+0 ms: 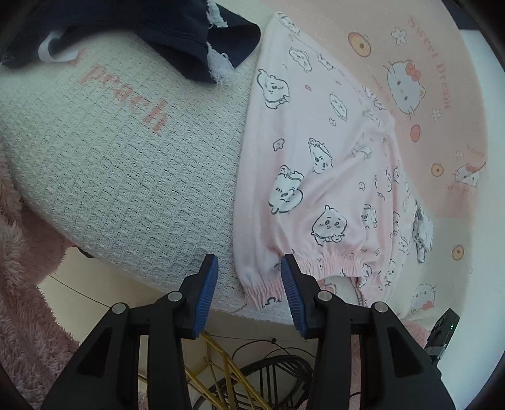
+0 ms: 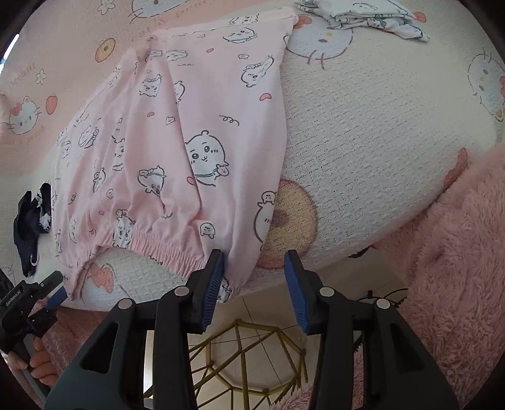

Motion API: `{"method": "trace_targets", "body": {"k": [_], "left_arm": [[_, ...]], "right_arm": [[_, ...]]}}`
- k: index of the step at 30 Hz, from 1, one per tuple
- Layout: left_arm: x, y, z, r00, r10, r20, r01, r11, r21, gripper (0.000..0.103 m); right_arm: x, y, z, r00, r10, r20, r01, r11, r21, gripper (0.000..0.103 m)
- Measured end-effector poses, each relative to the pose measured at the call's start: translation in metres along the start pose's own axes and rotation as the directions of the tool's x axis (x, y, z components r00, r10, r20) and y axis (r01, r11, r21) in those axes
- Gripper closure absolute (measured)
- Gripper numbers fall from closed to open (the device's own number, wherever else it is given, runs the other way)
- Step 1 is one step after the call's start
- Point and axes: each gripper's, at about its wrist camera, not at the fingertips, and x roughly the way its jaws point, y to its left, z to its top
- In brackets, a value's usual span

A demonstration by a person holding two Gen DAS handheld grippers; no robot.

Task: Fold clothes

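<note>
While the pink pyjama trousers [image 1: 315, 164] lie flat on the bed [image 1: 126, 173], long axis running far, your left gripper [image 1: 249, 277] and right gripper [image 2: 254, 274] hover at the near elastic waistband [image 2: 164, 246]. Both sets of fingers stand open, gripping nothing.

free: bare waffle-weave bedspread [image 1: 126, 176] lying open left of the pink pajama pants [image 1: 315, 164] | blocking: dark navy garment [image 1: 176, 34] sitting at far end; small white printed garment [image 2: 366, 15] lying far right | below edge: gold wire stand [image 2: 249, 356] standing on floor
</note>
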Motion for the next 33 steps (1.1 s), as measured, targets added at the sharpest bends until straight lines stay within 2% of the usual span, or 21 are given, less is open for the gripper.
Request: {"method": "trace_targets", "body": {"k": [2, 4, 7, 10, 12, 13, 15, 17, 18, 24, 26, 28, 30, 31, 32, 33], "left_arm": [[-0.006, -0.001, -0.004, 0.998, 0.058, 0.036, -0.058, 0.998, 0.001, 0.061], [-0.007, -0.001, -0.007, 0.999, 0.017, 0.034, -0.017, 1.0, 0.003, 0.061], [0.004, 0.0, -0.006, 0.998, -0.062, -0.03, 0.062, 0.998, -0.015, 0.061], [0.008, -0.007, -0.007, 0.998, -0.05, -0.028, 0.05, 0.999, 0.017, 0.061], [0.007, -0.008, -0.006, 0.999, -0.037, -0.017, 0.038, 0.999, 0.022, 0.071], [0.007, -0.006, -0.006, 1.0, -0.023, -0.01, 0.023, 1.0, 0.017, 0.08], [0.004, -0.001, -0.006, 0.999, -0.032, -0.001, 0.032, 0.999, 0.0, 0.082], [-0.002, 0.003, -0.005, 0.999, -0.05, 0.015, 0.05, 0.999, -0.005, 0.084], [-0.003, 0.003, -0.005, 0.998, -0.058, 0.019, 0.058, 0.998, -0.003, 0.084], [0.008, 0.001, -0.004, 0.998, -0.06, -0.025, 0.06, 0.998, -0.016, 0.082], [0.007, -0.001, -0.005, 0.997, -0.079, -0.026, 0.078, 0.997, -0.017, 0.082], [0.006, -0.001, -0.005, 0.993, -0.114, -0.029, 0.113, 0.993, -0.025, 0.082], [0.004, 0.0, -0.005, 0.99, -0.142, -0.027, 0.141, 0.989, -0.037, 0.082], [0.003, 0.001, -0.006, 0.989, -0.145, -0.026, 0.144, 0.989, -0.043, 0.082], [0.002, 0.004, -0.007, 0.99, -0.136, -0.025, 0.135, 0.99, -0.048, 0.082], [0.0, 0.006, -0.008, 0.991, -0.131, -0.026, 0.129, 0.99, -0.056, 0.082]], "right_arm": [[-0.003, -0.003, -0.001, 1.0, -0.025, 0.009, 0.025, 1.0, 0.014, 0.062], [-0.009, -0.008, -0.001, 0.997, -0.072, 0.036, 0.071, 0.997, 0.031, 0.062], [-0.01, -0.009, -0.003, 1.0, 0.0, 0.022, 0.0, 1.0, 0.031, 0.062], [0.003, -0.005, -0.005, 0.993, 0.107, -0.052, -0.106, 0.994, 0.024, 0.062], [0.009, -0.006, -0.006, 0.988, 0.14, -0.068, -0.137, 0.99, 0.043, 0.06], [0.01, -0.008, -0.006, 0.986, 0.15, -0.068, -0.146, 0.988, 0.055, 0.06], [0.01, -0.014, -0.005, 0.983, 0.172, -0.062, -0.167, 0.983, 0.074, 0.06], [0.003, -0.019, -0.005, 0.983, 0.182, -0.021, -0.18, 0.98, 0.08, 0.074], [-0.001, -0.02, -0.005, 0.984, 0.179, 0.001, -0.179, 0.981, 0.074, 0.074], [0.006, -0.02, -0.01, 0.982, 0.183, -0.05, -0.18, 0.982, 0.051, 0.07], [0.006, -0.019, -0.011, 0.975, 0.213, -0.068, -0.21, 0.977, 0.041, 0.061], [0.007, -0.02, -0.014, 0.974, 0.217, -0.069, -0.215, 0.976, 0.028, 0.061], [0.004, -0.02, -0.014, 0.968, 0.243, -0.057, -0.242, 0.97, 0.015, 0.064], [0.003, -0.02, -0.015, 0.965, 0.259, -0.05, -0.259, 0.966, 0.01, 0.072], [0.001, -0.021, -0.015, 0.96, 0.275, -0.043, -0.275, 0.961, 0.005, 0.085], [-0.001, -0.021, -0.015, 0.956, 0.291, -0.037, -0.292, 0.957, 0.0, 0.086]]}}
